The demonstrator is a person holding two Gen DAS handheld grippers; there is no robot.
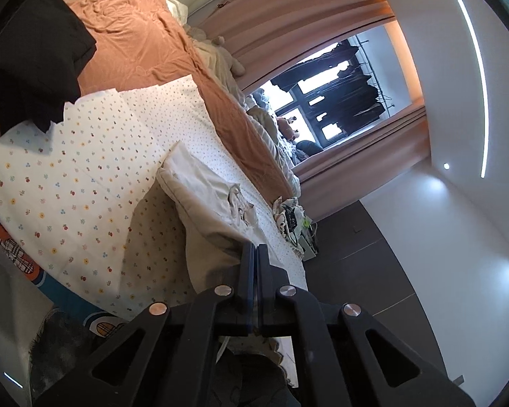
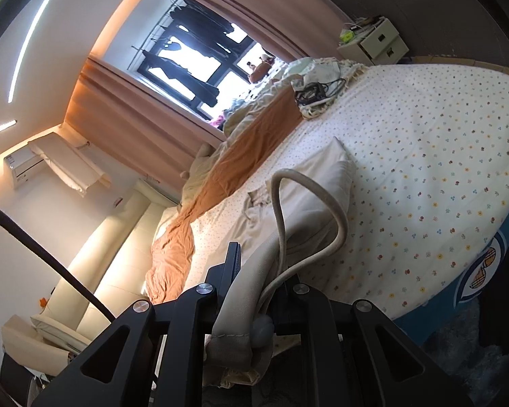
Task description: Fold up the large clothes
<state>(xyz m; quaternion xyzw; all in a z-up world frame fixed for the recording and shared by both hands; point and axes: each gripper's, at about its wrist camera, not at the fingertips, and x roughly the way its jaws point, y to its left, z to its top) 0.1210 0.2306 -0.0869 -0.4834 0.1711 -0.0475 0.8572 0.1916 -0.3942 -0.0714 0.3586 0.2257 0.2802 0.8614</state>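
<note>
Left gripper (image 1: 256, 252) is pinching the beige garment (image 1: 207, 190), jaws nearly together; right gripper (image 2: 258, 264) is clamping its bunched edge and drawstring (image 2: 308, 183) as the garment is lying across the dotted sheet (image 2: 424, 156).

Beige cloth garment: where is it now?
The beige cloth garment lies on the floral-dotted white bedsheet, one end clamped in the right tool, beside the orange blanket.

Matt beige cloth garment (image 2: 308, 203); matt black plastic hand-held gripper (image 1: 256, 264); printed cotton-like sheet (image 1: 95, 176)
</note>
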